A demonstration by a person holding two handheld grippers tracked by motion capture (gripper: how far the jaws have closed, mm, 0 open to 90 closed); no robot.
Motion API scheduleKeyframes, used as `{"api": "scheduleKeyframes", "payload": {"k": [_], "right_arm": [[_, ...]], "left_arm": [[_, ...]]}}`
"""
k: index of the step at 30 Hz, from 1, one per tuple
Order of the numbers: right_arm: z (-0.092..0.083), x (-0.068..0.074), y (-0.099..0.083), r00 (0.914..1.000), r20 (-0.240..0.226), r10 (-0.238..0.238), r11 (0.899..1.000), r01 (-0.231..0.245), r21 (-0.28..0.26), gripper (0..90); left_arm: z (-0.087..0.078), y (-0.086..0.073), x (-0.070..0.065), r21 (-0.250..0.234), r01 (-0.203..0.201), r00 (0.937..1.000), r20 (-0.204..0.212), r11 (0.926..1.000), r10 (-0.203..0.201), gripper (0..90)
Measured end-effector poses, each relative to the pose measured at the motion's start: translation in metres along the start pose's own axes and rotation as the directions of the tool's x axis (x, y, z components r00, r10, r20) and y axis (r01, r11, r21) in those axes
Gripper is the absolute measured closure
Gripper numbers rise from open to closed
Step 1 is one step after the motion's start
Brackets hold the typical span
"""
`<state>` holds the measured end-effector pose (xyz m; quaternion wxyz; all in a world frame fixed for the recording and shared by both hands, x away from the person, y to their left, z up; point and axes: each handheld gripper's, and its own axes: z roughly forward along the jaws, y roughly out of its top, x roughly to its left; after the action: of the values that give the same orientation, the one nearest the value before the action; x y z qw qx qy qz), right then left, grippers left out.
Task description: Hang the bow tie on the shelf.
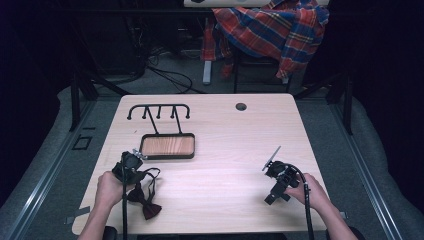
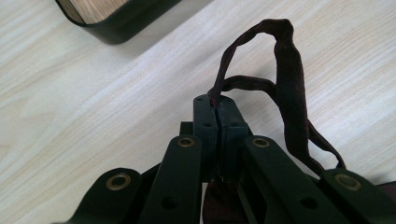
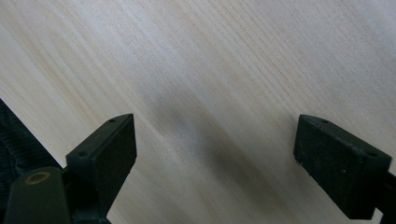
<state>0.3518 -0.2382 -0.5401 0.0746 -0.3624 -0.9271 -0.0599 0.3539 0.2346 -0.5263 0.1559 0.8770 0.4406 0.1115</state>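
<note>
The bow tie's strap [image 2: 285, 88] is clamped in the left tool [image 2: 217, 109]; the rack [image 1: 159, 111] lies ahead; the right tool [image 3: 219, 154] is held released.

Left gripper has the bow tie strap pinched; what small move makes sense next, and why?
Probably lift the left gripper a little and carry the bow tie toward the rack's hooks above the tray. Its jaws are shut on the strap, the tie lies on the table, and the right gripper is open.
</note>
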Motion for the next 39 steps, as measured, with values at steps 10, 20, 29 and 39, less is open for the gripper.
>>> {"api": "scheduleKeyframes", "payload": {"k": [10,20,29,39], "right_arm": [[0.000,0.000,0.000,1.0000,-0.002,0.001,1.000,-0.001,-0.005,12.9],[0.000,0.001,-0.001,0.9999,-0.004,0.012,1.000,-0.013,-0.017,12.9],[0.000,0.000,-0.001,0.9999,0.003,0.011,1.000,-0.011,-0.015,12.9],[0.000,0.001,-0.001,0.9999,0.000,0.013,1.000,-0.013,-0.018,12.9]], "left_arm": [[-0.014,-0.004,0.001,-0.081,0.012,0.9998,-0.016,0.9967,-0.013,88.3],[-0.034,-0.011,0.003,-0.175,0.036,0.9976,-0.052,0.9839,-0.046,88.5],[-0.047,-0.014,0.003,-0.246,0.054,0.9949,-0.069,0.9677,-0.073,88.5],[-0.063,-0.016,0.005,-0.332,0.073,0.9901,-0.090,0.9403,-0.108,88.6]]}}
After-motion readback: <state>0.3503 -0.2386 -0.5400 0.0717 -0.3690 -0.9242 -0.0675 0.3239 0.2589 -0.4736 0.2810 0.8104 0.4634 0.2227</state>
